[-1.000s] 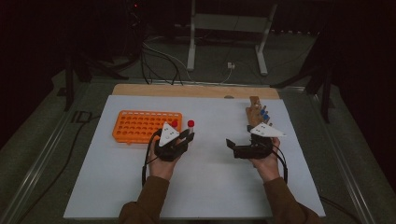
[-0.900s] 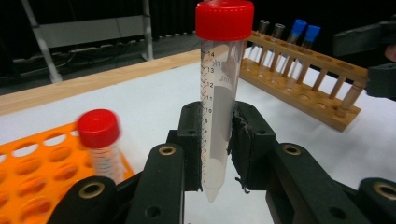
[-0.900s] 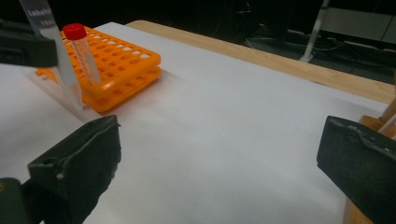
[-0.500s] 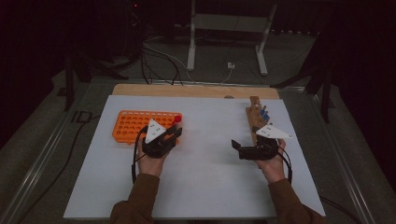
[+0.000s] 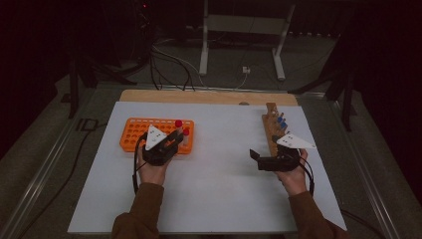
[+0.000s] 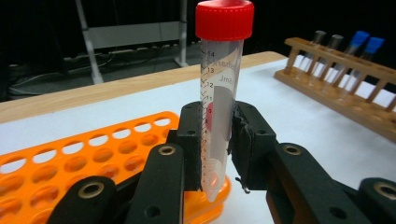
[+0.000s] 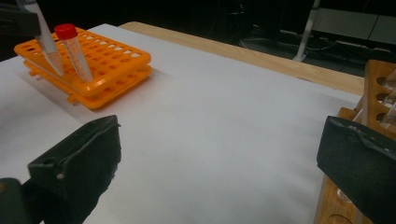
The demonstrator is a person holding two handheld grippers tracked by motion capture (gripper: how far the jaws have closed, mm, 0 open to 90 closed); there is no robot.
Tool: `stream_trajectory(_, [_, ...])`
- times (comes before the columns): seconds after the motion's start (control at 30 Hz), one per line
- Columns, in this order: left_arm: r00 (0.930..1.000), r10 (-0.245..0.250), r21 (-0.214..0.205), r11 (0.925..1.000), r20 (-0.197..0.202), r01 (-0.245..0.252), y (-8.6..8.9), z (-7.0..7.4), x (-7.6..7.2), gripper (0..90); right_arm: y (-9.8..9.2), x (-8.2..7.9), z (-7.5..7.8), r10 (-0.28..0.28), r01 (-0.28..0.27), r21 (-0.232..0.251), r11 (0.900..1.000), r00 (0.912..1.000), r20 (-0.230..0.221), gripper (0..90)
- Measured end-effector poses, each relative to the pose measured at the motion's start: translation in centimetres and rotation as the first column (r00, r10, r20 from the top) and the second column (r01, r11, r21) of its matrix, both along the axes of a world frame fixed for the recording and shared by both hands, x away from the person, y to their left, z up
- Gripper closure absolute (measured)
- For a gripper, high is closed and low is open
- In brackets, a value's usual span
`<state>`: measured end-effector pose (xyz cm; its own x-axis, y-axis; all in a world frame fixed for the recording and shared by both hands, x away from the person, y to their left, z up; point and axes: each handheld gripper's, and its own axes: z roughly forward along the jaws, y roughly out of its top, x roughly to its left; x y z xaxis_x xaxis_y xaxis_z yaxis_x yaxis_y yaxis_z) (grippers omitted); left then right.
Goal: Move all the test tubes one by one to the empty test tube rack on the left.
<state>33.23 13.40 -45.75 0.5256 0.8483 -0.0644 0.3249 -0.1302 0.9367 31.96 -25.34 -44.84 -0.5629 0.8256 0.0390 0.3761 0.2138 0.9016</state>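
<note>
My left gripper point(image 5: 179, 137) point(image 6: 215, 140) is shut on a clear graduated tube with a red cap point(image 6: 223, 70), held upright. The tube's pointed tip hangs at the near right corner of the orange rack point(image 5: 137, 130) point(image 6: 84, 154) point(image 7: 107, 58). A second red-capped tube point(image 7: 74, 49) stands in a hole of that rack, right beside the held one. My right gripper point(image 5: 258, 159) point(image 7: 222, 140) is open with nothing between its jaws. It hovers low over the white mat, just left of the wooden rack point(image 5: 271, 130) point(image 7: 378, 88).
The wooden rack point(image 6: 341, 100) holds several tubes, some with blue caps point(image 5: 281, 122) point(image 6: 366, 41). The white mat point(image 5: 214, 184) covers the table, and a wooden strip point(image 5: 209, 96) runs along its far edge. Cables and a metal stand lie on the floor beyond.
My left gripper has carried the red-capped tube leftward to the right end of the orange rack. The right gripper has stayed beside the wooden rack.
</note>
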Motion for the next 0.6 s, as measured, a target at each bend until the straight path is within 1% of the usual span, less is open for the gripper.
stream_trajectory(0.27, [0.9990,0.043,0.010,0.9990,-0.011,-0.043,0.5,-0.8,1.1,74.5,-0.1,-0.1,0.1,0.001,-0.001,0.004,1.0000,1.0000,0.003,0.0])
stream_trajectory(0.47, [0.9975,0.062,0.011,0.9980,-0.033,-0.062,0.5,-1.5,1.7,74.5,0.1,-0.1,0.0,0.007,-0.007,0.001,1.0000,1.0000,0.002,0.0])
stream_trajectory(0.6, [0.9969,0.058,0.040,0.9976,-0.053,-0.056,0.4,-2.0,2.0,74.5,0.2,-0.1,-0.1,0.011,-0.011,0.001,0.9999,0.9999,0.002,0.0])
